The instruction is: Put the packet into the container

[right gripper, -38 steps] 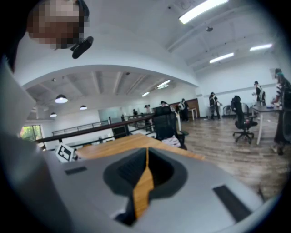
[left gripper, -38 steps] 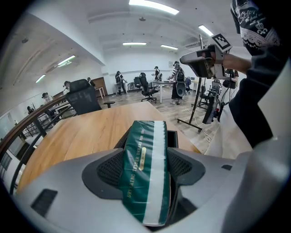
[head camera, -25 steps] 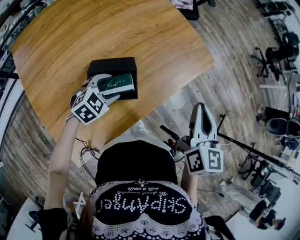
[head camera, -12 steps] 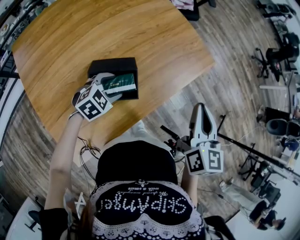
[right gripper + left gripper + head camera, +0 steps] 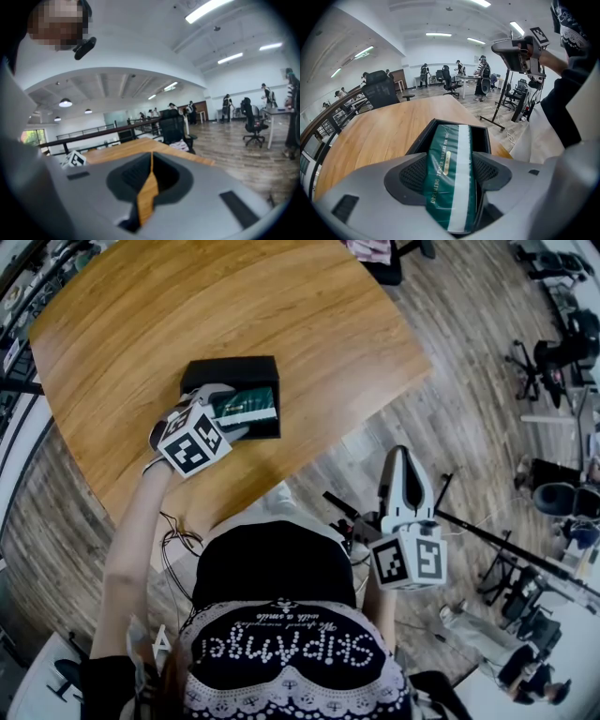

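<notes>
I am clamping the green packet (image 5: pixel 446 154) between the fingers of my left gripper (image 5: pixel 451 176), holding it lengthwise over the open black container (image 5: pixel 421 137) on the wooden table (image 5: pixel 187 306). My right gripper (image 5: pixel 404 463) is hanging pinched together and empty over the floor, well apart. The packet is hiding the container's bottom.

There was one green packet (image 5: pixel 251 405), one black container (image 5: pixel 230 367), one wooden table (image 5: pixel 187 306), and two handheld grippers, namely one left gripper (image 5: pixel 228 411) and one right gripper (image 5: pixel 403 454).
</notes>
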Action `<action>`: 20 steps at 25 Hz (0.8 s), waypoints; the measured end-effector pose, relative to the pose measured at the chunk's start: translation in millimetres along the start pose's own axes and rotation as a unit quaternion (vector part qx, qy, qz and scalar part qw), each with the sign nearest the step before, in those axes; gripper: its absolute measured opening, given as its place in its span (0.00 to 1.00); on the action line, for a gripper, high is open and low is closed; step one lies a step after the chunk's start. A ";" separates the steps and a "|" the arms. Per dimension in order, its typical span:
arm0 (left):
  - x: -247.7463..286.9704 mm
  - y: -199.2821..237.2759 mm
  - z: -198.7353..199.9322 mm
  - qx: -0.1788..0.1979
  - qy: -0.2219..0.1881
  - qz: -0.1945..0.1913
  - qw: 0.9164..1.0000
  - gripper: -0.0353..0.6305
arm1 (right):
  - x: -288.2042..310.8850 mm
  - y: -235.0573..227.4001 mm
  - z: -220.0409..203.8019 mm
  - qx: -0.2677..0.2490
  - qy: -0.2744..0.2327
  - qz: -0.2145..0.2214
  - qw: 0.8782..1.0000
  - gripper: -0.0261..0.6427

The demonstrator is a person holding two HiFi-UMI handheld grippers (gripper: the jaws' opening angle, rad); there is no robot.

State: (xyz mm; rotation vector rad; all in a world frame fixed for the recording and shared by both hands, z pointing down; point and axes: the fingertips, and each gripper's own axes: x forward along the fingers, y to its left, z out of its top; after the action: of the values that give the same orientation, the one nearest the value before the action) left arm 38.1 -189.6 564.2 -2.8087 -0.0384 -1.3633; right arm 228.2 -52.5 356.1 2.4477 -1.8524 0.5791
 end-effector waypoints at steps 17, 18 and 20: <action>-10.6 -2.0 0.9 -0.046 -0.014 -0.015 0.999 0.58 | 0.9 0.5 1.5 -0.002 -0.002 0.001 1.000 0.09; -11.1 -1.7 1.9 -0.045 -0.015 -0.013 0.999 0.58 | 1.0 0.5 1.8 -0.002 -0.002 0.001 1.000 0.09; -11.9 -0.5 3.0 -0.045 -0.016 -0.009 0.999 0.58 | 0.7 -0.4 2.9 -0.002 -0.004 0.000 1.000 0.09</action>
State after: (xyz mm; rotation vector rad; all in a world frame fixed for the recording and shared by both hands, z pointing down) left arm 33.0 -189.2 553.0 -2.9102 -0.0045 -1.3583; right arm 229.5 -53.7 353.7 2.4521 -1.8540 0.5669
